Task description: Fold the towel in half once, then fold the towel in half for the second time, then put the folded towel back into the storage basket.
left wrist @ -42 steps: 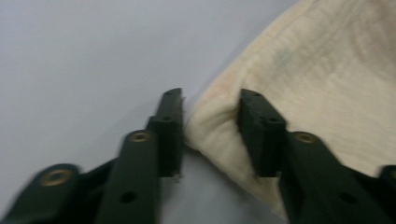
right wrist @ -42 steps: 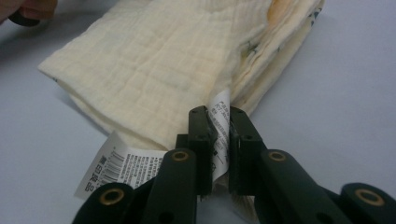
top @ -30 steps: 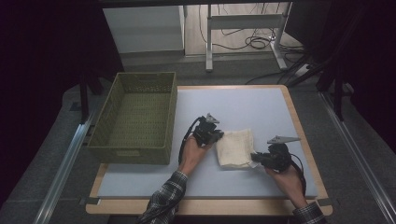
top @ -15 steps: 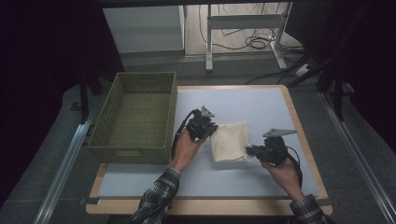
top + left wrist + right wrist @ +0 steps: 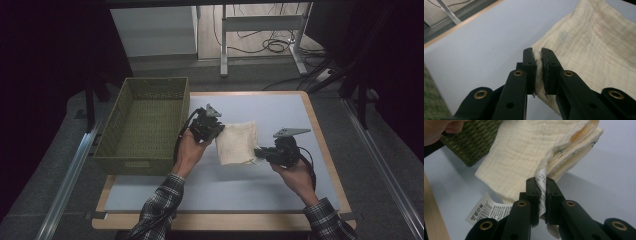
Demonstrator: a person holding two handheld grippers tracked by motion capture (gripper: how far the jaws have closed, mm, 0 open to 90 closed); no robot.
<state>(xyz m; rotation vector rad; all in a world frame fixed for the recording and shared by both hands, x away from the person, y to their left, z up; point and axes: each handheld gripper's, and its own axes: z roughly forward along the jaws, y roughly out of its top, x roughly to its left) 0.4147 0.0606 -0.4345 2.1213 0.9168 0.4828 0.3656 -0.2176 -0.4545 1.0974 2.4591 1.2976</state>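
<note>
At the far left sits the green woven basket (image 5: pixel 142 122), its side against the table (image 5: pixel 280 187). Just right of it the left gripper (image 5: pixel 216 131) is clenched on the near-left corner of the folded cream muslin cloth (image 5: pixel 238 142), which hangs lifted between both tools over the pale blue tabletop. Further right, the right gripper (image 5: pixel 259 151) pinches the cloth's white care label (image 5: pixel 541 180) and edge; a barcode tag (image 5: pixel 487 210) dangles below.
</note>
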